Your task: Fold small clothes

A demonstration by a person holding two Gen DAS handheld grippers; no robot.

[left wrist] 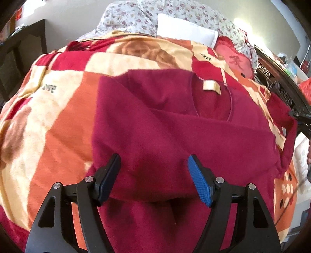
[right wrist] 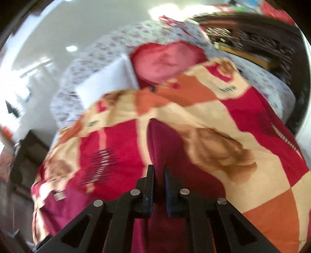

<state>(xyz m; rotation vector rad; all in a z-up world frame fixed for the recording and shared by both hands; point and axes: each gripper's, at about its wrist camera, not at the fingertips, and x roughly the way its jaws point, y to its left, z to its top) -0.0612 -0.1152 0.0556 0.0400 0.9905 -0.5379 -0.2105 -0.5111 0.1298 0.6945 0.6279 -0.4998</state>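
A dark red shirt lies flat on a red, orange and cream blanket, its cream neck label facing up. My left gripper hovers open over the shirt's lower part, with nothing pinched between its blue pads. At the right edge one sleeve is pulled up off the blanket by the tip of my right gripper. In the blurred right wrist view, my right gripper is shut on that dark red sleeve, and the fabric runs out between the narrow jaws.
Behind the blanket lie a white pillow, a red heart-shaped cushion and floral bedding. A carved dark wooden headboard runs along the right. Dark furniture stands on the left.
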